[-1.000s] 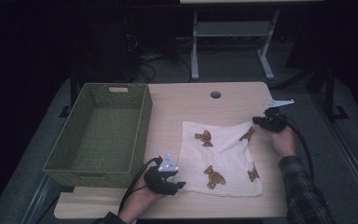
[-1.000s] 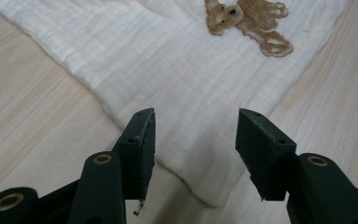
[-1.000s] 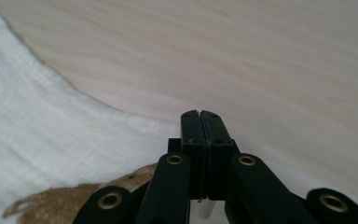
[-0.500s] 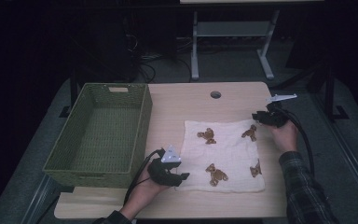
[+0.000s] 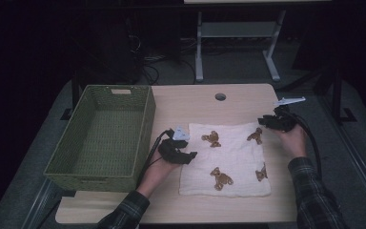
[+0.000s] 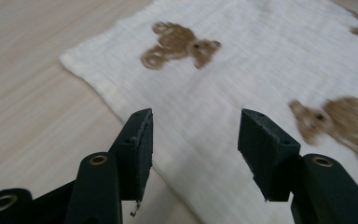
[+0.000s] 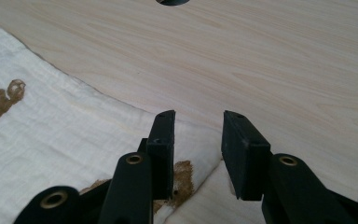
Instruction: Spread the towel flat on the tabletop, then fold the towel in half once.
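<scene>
Pale wooden tabletop (image 5: 205, 102) held a bear-print cloth (image 5: 228, 157)—both claws, left claw (image 5: 190, 155) and right claw (image 5: 262, 121), spread at opposite corners; each should pinch one layer squarely.

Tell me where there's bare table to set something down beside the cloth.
Bare wood runs along the far edge of the table, between the cable hole and the cloth, and along the near edge. The strip between basket and cloth is crowded by the left gripper.
</scene>
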A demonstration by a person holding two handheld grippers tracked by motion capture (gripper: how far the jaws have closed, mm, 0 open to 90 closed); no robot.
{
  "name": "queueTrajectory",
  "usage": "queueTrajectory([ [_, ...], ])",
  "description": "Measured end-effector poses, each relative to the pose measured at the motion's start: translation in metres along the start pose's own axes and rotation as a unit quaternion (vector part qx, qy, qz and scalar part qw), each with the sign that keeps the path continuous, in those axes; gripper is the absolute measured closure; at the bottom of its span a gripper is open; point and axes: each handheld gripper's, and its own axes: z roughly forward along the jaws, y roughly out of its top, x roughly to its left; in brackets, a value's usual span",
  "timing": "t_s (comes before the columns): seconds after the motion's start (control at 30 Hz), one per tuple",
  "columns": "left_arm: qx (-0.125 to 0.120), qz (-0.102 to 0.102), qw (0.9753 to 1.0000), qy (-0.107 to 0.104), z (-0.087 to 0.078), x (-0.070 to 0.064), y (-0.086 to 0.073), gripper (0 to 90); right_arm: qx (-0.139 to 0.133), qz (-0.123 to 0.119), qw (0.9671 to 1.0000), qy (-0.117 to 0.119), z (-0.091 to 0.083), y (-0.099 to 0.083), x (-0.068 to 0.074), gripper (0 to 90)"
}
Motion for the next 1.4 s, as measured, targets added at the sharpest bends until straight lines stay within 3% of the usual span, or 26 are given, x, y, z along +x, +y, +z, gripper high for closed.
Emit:
queueTrajectory([
  [0.1,-0.004,-0.003,1.0000,0.008,0.009,0.009,0.009,44.7,-0.002,0.001,1.0000,0.000,0.000,0.000,-0.001,64.2],
  [0.37,-0.018,-0.038,0.9985,0.036,0.036,0.042,0.032,45.4,-0.001,0.003,1.0000,-0.001,0.001,0.000,-0.005,64.2],
  [0.63,-0.011,-0.040,0.9968,0.068,0.068,0.072,0.047,48.5,0.005,0.007,1.0000,0.001,0.009,-0.002,-0.006,64.2],
  [0.7,0.006,-0.032,0.9968,0.073,0.075,0.079,0.048,49.2,0.008,0.007,0.9999,0.001,0.012,-0.003,-0.006,64.2],
  [0.8,0.007,-0.041,0.9967,0.071,0.083,0.087,0.047,50.4,0.010,0.010,0.9999,0.000,0.015,-0.003,-0.008,64.2],
  [1.0,0.029,-0.031,0.9959,0.080,0.093,0.091,0.046,54.2,0.019,0.021,0.9995,-0.010,0.018,-0.005,-0.016,64.4],
  [1.13,0.031,-0.038,0.9959,0.076,0.097,0.093,0.043,58.7,0.028,0.022,0.9993,-0.012,0.020,-0.006,-0.019,66.7],
  [1.4,0.043,-0.027,0.9952,0.084,0.097,0.092,0.045,80.9,0.042,0.025,0.9988,-0.007,0.031,-0.008,-0.018,70.2],
])
